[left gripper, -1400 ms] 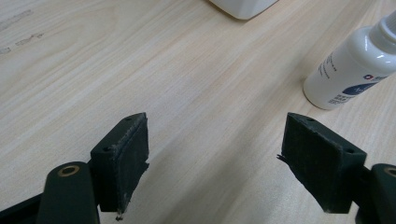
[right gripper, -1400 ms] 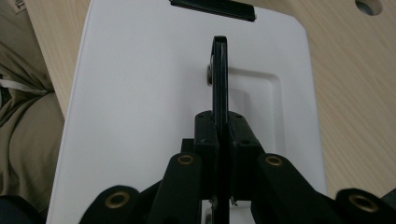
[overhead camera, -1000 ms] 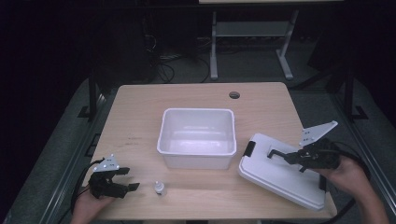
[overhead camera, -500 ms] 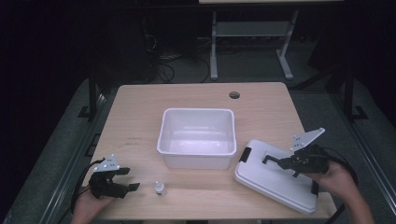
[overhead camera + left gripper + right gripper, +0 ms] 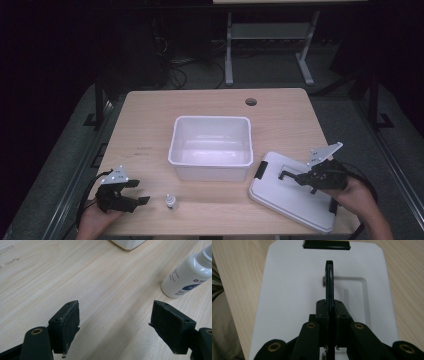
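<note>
White plastic makes up the lid (image 5: 292, 197), which lies flat on the tabletop (image 5: 150, 125) directly beneath the jaws of the right gripper (image 5: 286, 175). Those jaws are pressed together on the lid's black carrying handle (image 5: 329, 281), which stands up on edge between them and runs straight ahead of the tips. Beyond the handle's far end sits a black latch (image 5: 326, 244) on the lid's edge.

Judging from this grip, the step in hand is to lift the lid by its handle and carry it to the open white bin (image 5: 211, 147), which stands ahead of the jaws and well apart from them. To do it well, the pinch should stay firm and low on the handle, since the lid is broad and will likely swing or tilt about a thin hinged handle. A slow, straight lift, with the lid allowed to settle before it travels, seems wise. Its latch side should be squared to the bin's rim before lowering.

Farther out, the left gripper (image 5: 141, 192) rests at the tabletop's near edge with its jaws spread wide and holding nothing. A small white bottle (image 5: 186, 276) stands ahead of them, off toward one jaw, apart from both.
</note>
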`<state>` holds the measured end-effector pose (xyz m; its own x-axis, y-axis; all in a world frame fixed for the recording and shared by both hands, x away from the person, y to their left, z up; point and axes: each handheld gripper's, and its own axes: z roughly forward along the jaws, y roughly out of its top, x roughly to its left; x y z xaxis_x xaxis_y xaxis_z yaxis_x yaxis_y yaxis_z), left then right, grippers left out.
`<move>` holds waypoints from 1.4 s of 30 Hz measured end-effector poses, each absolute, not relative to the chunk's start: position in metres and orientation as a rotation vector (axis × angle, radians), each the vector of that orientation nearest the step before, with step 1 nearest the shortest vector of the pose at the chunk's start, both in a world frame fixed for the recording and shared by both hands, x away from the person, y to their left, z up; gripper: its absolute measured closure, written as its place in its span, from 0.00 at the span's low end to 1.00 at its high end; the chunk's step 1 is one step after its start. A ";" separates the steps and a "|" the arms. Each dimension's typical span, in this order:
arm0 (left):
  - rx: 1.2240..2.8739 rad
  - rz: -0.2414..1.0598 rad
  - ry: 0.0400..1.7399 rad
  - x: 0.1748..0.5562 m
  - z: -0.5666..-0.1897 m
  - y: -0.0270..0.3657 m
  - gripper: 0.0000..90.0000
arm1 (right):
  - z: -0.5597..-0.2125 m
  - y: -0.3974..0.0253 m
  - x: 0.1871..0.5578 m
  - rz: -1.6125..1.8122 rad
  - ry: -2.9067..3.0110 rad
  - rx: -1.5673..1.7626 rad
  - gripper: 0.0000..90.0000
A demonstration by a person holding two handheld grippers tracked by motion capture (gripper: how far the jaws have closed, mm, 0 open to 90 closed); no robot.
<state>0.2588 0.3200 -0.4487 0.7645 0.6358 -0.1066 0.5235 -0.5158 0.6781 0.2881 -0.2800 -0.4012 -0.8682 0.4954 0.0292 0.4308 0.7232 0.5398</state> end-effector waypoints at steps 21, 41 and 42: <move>2.274 0.217 0.816 0.254 -0.442 0.313 0.25 | -0.390 -0.263 0.269 0.888 2.780 0.705 0.81; 2.337 0.229 0.728 0.241 -0.424 0.307 0.26 | -0.392 -0.243 0.251 0.928 2.722 0.682 0.65; 2.338 0.231 0.725 0.241 -0.423 0.306 0.26 | -0.393 -0.242 0.251 0.930 2.721 0.670 0.65</move>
<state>0.2411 0.3061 -0.4226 0.8298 0.5573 -0.0278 0.4390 -0.6212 0.6491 0.2506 -0.2422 -0.3929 -0.8802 0.4736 -0.0319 0.3549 0.7012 0.6183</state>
